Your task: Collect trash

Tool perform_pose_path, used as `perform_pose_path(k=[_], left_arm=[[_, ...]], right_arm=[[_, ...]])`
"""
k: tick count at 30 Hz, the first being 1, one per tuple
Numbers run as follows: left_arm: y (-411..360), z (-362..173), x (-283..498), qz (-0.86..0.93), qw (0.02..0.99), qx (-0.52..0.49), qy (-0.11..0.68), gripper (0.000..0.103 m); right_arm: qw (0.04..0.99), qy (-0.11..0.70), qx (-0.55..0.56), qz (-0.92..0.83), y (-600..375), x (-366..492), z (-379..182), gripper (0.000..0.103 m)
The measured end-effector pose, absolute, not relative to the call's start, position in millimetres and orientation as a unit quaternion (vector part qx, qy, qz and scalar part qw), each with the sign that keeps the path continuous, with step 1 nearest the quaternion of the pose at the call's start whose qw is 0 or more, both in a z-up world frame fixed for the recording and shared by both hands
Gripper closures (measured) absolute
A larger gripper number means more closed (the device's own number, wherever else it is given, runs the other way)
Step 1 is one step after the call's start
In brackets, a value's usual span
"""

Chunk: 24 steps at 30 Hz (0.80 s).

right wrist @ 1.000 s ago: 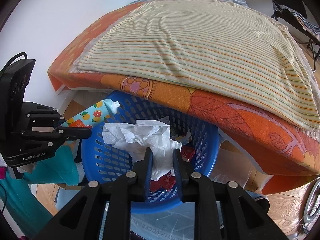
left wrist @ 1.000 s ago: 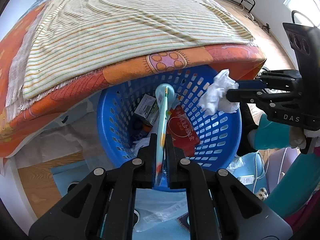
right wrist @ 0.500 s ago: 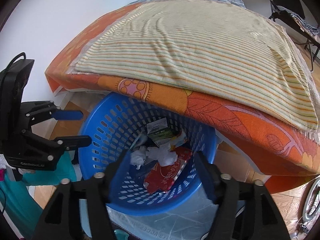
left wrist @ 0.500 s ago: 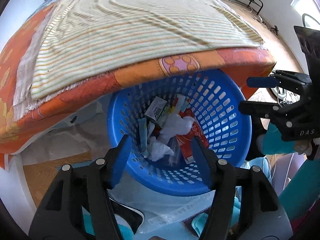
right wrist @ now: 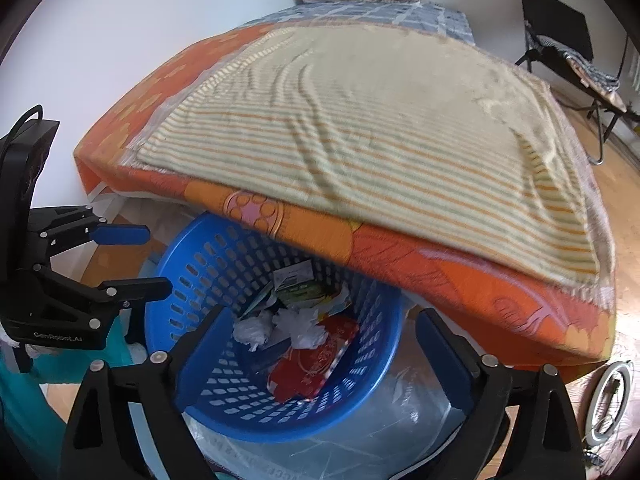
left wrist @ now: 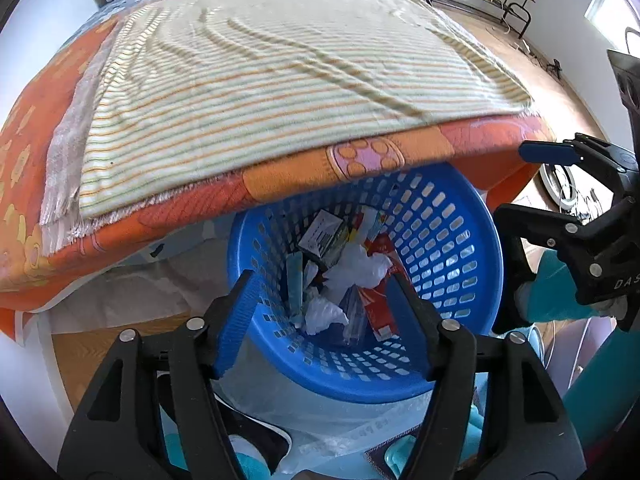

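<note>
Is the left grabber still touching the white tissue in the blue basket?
Apart. The left wrist view shows the left grabber open and empty above the basket; the tissue lies inside.

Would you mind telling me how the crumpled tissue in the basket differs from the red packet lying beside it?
The tissue is white and the red packet is red with printing. The tissue is balled up and wrinkled, whereas the red packet lies flat. In the right wrist view the tissue sits further from the camera than the red packet, partly over its edge. Both rest loose in the blue basket among other trash, held by no gripper.
</note>
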State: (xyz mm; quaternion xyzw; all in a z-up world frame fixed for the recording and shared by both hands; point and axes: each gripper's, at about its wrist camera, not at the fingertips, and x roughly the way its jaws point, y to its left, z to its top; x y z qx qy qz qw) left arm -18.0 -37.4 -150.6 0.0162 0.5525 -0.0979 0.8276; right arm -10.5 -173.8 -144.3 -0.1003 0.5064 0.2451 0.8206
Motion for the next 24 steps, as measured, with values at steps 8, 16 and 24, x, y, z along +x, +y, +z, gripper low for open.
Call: perform_pose_path(k=[8, 16, 24], left_arm=[[-30.9, -136.8, -7.1, -0.084, 0.836, -0.001, 0.542, 0.035], [-34.2, -103.2, 13.1, -0.077, 0.859, 0.0, 0.507, 0.033], [-25.7, -53.9, 38.0, -0.057, 0.893, -0.012, 0.445, 0.023]], right_arm=[[0.843, 0.474, -0.125, 0.222, -170.8, -7.7, -120.4, 0.002], [0.863, 0.444, -0.122, 0.209, -171.9, 9.0, -87.6, 0.001], [0.886, 0.407, -0.093, 0.202, -179.5, 39.1, -44.9, 0.0]])
